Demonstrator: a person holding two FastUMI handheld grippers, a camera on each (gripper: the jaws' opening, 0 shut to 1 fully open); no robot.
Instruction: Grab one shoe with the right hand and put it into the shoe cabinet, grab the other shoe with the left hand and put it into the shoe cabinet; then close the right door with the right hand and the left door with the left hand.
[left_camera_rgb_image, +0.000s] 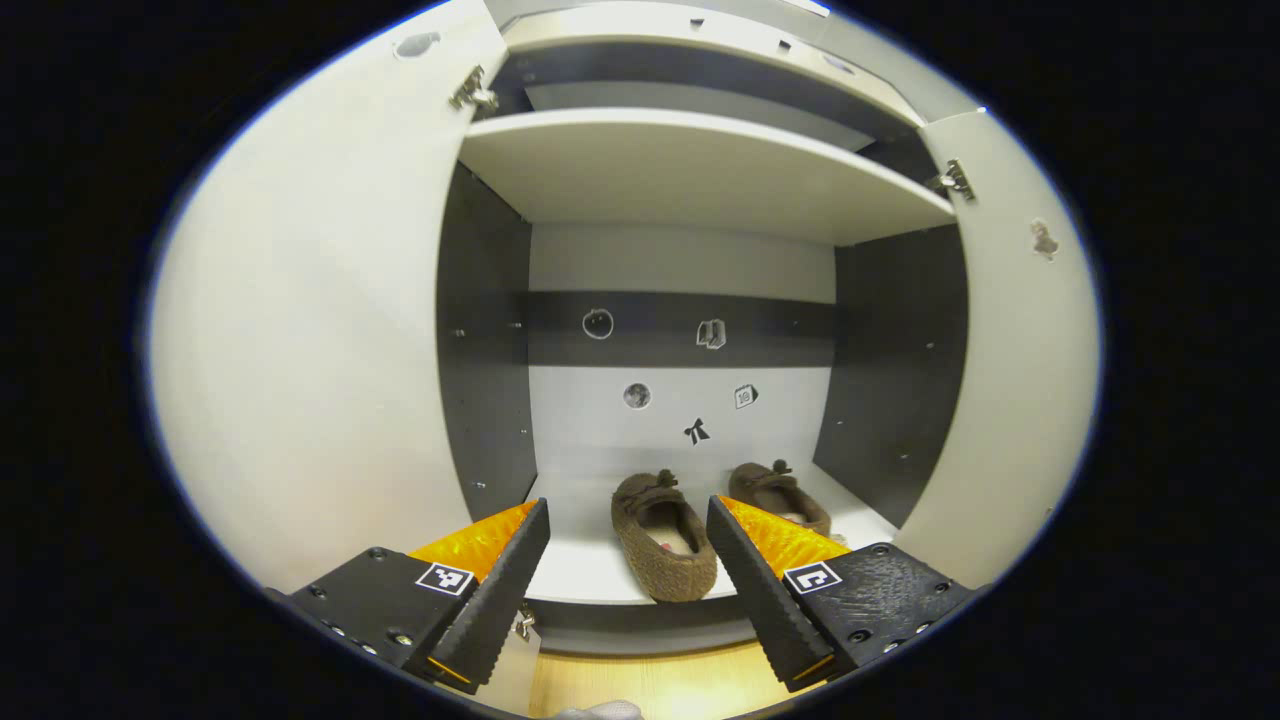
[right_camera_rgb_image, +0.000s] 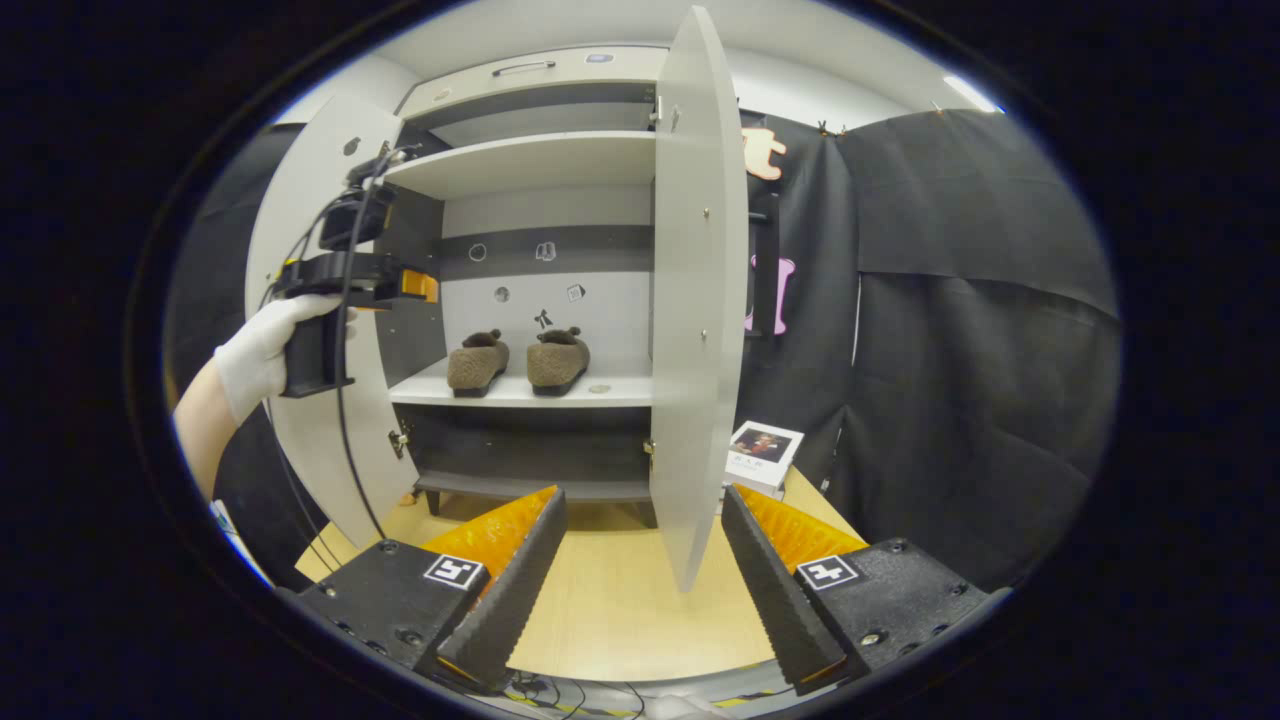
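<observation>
Two brown fuzzy shoes stand side by side on the cabinet's lower shelf (left_camera_rgb_image: 570, 570): one shoe (left_camera_rgb_image: 662, 535) nearer, the other shoe (left_camera_rgb_image: 778, 492) behind my right finger. My left gripper (left_camera_rgb_image: 628, 580) is open just in front of the shelf, holding nothing. In the right gripper view both shoes (right_camera_rgb_image: 478, 364) (right_camera_rgb_image: 557, 360) rest on the shelf (right_camera_rgb_image: 520, 392). The right door (right_camera_rgb_image: 695, 300) stands open, edge-on, straight ahead of my open, empty right gripper (right_camera_rgb_image: 643, 580). The left door (right_camera_rgb_image: 320, 330) is open too, with the left gripper (right_camera_rgb_image: 345, 280) held by a gloved hand (right_camera_rgb_image: 262, 350) before it.
The cabinet stands on a wooden floor (right_camera_rgb_image: 610, 600). A white box (right_camera_rgb_image: 764, 454) with a picture lies on the floor right of the right door. Black cloth walls (right_camera_rgb_image: 960, 330) close the right side. An upper shelf (left_camera_rgb_image: 690, 170) spans the cabinet. Cables hang from the left gripper.
</observation>
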